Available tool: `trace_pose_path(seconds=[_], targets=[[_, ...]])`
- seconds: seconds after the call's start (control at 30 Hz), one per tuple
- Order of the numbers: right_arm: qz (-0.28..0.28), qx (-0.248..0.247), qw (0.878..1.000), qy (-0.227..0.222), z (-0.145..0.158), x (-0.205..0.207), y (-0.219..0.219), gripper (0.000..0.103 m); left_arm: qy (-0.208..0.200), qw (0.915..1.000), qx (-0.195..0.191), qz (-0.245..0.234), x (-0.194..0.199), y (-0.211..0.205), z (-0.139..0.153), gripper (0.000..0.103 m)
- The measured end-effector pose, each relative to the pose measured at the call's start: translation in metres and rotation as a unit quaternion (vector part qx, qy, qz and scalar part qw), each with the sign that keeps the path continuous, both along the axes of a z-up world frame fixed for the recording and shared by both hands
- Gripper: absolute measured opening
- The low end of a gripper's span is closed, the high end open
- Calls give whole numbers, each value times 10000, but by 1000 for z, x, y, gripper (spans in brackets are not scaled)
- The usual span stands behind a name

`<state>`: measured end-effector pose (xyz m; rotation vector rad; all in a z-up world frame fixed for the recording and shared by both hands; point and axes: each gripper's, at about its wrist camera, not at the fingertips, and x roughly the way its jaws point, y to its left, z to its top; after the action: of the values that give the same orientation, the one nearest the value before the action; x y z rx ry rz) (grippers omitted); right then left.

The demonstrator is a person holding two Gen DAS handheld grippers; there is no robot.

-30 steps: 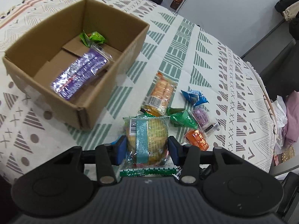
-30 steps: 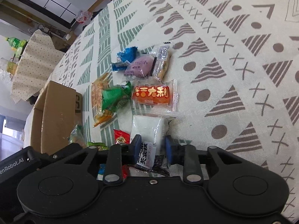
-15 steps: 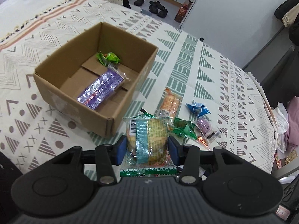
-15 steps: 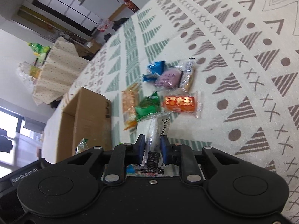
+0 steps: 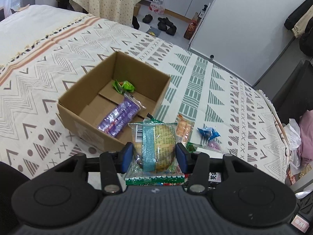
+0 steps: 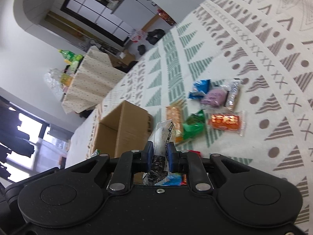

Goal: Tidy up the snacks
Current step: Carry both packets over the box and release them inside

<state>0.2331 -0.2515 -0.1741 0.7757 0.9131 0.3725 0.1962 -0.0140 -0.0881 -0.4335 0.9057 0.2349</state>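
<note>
My left gripper (image 5: 154, 152) is shut on a wrapped bun with a teal band (image 5: 156, 143), held above the bed near the open cardboard box (image 5: 82, 98). A purple snack pack (image 5: 119, 118) and a green packet (image 5: 125, 86) lie inside that box. My right gripper (image 6: 159, 152) is shut on a thin white snack packet (image 6: 163, 135), lifted off the bedspread. Beyond it lie loose snacks: an orange-red packet (image 6: 225, 121), a green one (image 6: 193, 126), a purple one (image 6: 215, 96), a blue one (image 6: 200, 89) and an orange cracker pack (image 6: 174, 115). The box (image 6: 125, 129) stands to their left.
A patterned bedspread (image 5: 205, 82) covers the bed. Shoes (image 5: 164, 24) sit on the floor beyond its far edge. A dotted cloth (image 6: 92, 78) covers furniture with bottles on it. Pink clothes (image 5: 305, 137) lie off the bed's right side.
Both grippers rose with their snacks, so the box and bed look smaller. The right jaws closed onto the white packet and lifted it off the bedspread. The right view tilted upward.
</note>
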Motion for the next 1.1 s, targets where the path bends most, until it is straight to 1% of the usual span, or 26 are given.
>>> trace_pose_path(seconds=[0.43,0.67,0.83,0.93,0.97,1.03,1.1], targets=[[268,444,9971,-552,14,-2,21,15,-192,9994,42,287,-7,33,16,47],[476,682,9936,-763,21,-1,41,14,-211,9989,22,417,-5,54,14,47],[624,730,9913,-895,25,2,57,13,-207,9986,26,479,2,72,11,47],[711,737,9908,-888,23,7,68,8,-174,9985,-13,515,6,82,7,47],[736,800,9901,-884,21,10,72,0,-167,9985,-17,519,8,84,5,47],[789,962,9883,-887,19,16,79,0,-152,9985,-34,525,11,90,4,47],[829,1028,9863,-994,22,22,88,0,-135,9986,-40,510,14,94,1,47]])
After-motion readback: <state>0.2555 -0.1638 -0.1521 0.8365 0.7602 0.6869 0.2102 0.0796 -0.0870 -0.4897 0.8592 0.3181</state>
